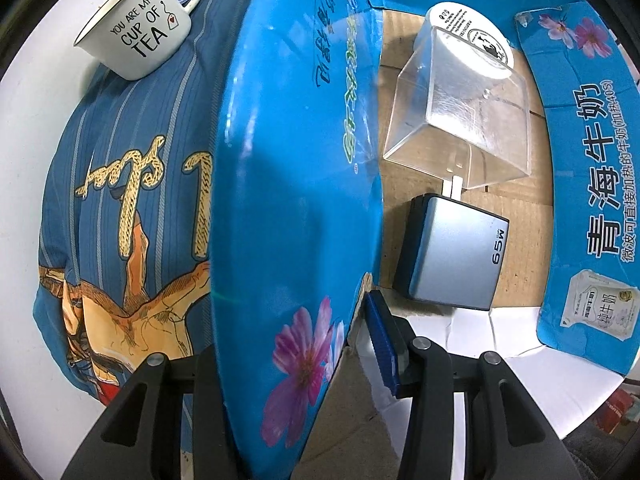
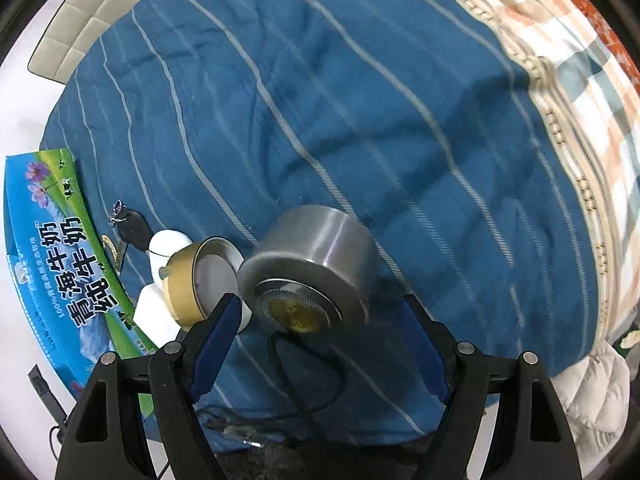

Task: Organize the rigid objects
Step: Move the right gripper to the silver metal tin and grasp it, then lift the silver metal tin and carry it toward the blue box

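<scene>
In the left wrist view my left gripper points down and is shut on the side flap of a blue milk carton. One blue pad shows; the other finger is hidden behind the flap. Inside the carton lie a grey 65W charger and a clear plastic box holding a white round container. In the right wrist view my right gripper stands open just above a silver metal tin lying on its side on the blue striped quilt. Its pads are clear of the tin.
A white "CUP OF TEA" mug sits on the quilt beside the carton. Left of the silver tin lie a gold-rimmed tin, a white object, a car key and a black cable. The blue carton stands at the left.
</scene>
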Demonstrator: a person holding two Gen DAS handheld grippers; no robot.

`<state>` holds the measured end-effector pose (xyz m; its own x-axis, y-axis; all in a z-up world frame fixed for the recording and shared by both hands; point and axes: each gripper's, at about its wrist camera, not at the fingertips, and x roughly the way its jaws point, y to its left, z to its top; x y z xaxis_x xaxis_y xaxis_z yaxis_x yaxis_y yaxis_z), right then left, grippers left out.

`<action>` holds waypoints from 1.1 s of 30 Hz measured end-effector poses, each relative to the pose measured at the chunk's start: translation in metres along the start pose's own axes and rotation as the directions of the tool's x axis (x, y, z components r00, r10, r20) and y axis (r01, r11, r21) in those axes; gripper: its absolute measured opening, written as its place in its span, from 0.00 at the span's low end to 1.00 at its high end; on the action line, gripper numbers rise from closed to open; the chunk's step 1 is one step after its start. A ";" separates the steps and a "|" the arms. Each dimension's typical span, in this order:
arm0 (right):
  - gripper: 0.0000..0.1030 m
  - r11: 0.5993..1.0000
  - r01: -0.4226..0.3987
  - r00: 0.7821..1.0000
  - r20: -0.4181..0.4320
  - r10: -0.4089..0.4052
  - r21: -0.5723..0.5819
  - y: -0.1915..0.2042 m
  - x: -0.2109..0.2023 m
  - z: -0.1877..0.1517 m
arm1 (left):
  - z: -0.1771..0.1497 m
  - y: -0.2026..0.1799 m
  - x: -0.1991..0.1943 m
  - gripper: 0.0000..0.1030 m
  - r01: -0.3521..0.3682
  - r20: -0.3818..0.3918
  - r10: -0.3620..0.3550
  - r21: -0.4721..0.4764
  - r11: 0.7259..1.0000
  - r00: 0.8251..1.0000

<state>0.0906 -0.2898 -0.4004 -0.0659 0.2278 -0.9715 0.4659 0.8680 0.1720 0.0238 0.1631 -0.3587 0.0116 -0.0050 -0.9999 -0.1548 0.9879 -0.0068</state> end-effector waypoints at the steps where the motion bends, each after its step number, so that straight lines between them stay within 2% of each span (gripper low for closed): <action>1: 0.80 1.000 0.003 1.000 -0.001 -0.003 -0.004 0.001 0.005 -0.001 | 0.000 0.000 0.000 0.41 0.000 0.001 0.000 0.000 1.000 1.000; 6: 0.80 0.999 0.032 0.999 0.007 -0.032 -0.021 0.012 0.025 -0.002 | -0.001 -0.001 0.000 0.41 -0.002 0.001 0.002 0.002 1.000 1.000; 7: 0.75 0.999 0.049 0.999 0.020 -0.048 -0.022 0.011 0.025 -0.001 | -0.001 -0.002 0.000 0.41 -0.003 0.002 0.003 0.003 1.000 1.000; 11: 0.74 0.999 0.032 0.998 0.060 -0.030 -0.042 0.004 0.014 0.006 | -0.003 -0.005 -0.002 0.41 -0.005 0.001 0.005 0.009 1.000 1.000; 18: 0.74 0.999 -0.034 0.996 0.083 0.034 0.008 -0.020 0.000 0.031 | -0.004 -0.008 -0.002 0.41 -0.007 0.001 0.007 0.011 1.000 1.000; 24: 0.74 0.999 -0.032 0.999 0.040 0.032 0.015 -0.016 0.023 0.037 | -0.003 -0.009 -0.002 0.41 -0.011 -0.003 0.011 0.015 1.000 1.000; 29: 0.74 1.000 -0.019 1.000 0.022 0.019 -0.006 -0.009 0.019 0.039 | -0.003 -0.012 -0.003 0.41 -0.017 -0.008 0.017 0.024 1.000 1.000; 30: 0.74 1.000 -0.019 1.000 0.014 0.019 -0.014 0.002 0.017 0.043 | -0.003 -0.012 -0.003 0.41 -0.017 -0.009 0.017 0.023 1.000 1.000; 33: 0.74 1.000 -0.016 1.000 0.000 0.016 -0.009 -0.004 0.018 0.041 | -0.002 -0.014 -0.003 0.41 -0.016 -0.010 0.017 0.020 1.000 1.000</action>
<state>0.1243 -0.3071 -0.4252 -0.0581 0.2412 -0.9687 0.4592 0.8681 0.1886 0.0242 0.1494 -0.3556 -0.0013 0.0097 -1.0000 -0.1354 0.9907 0.0098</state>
